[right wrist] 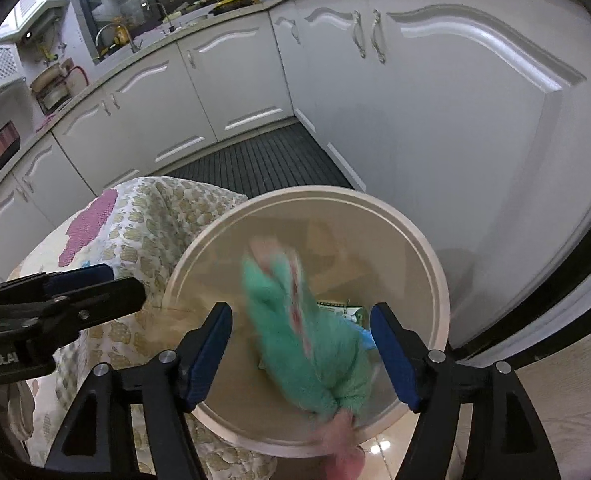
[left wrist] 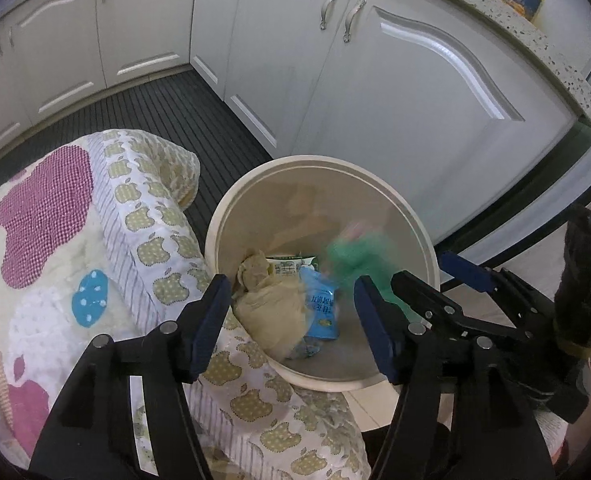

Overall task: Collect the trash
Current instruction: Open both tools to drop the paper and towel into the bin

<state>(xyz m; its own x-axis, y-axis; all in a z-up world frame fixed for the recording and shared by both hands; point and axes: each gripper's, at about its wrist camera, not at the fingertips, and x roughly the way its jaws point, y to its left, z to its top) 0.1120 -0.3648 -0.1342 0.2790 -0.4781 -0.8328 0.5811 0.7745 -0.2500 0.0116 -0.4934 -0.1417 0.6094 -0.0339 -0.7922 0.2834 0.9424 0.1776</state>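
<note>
Left gripper [left wrist: 291,320]: jaws apart, empty.
Right gripper [right wrist: 301,356]: jaws apart, gripping nothing.
Green-and-pink soft item [right wrist: 307,344]: motion-blurred, unidentifiable, over round cream plastic bin [right wrist: 435,280].

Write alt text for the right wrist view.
A blurred green wrapper drops between the open right gripper fingers into a round beige bin. A patterned cloth lies left of the bin, the left gripper reaches in from the left, and white cabinets stand behind.

Home kitchen: white cabinets [right wrist: 231,92], speckled countertop [left wrist: 535,36], probably a faucet [right wrist: 113,36].
</note>
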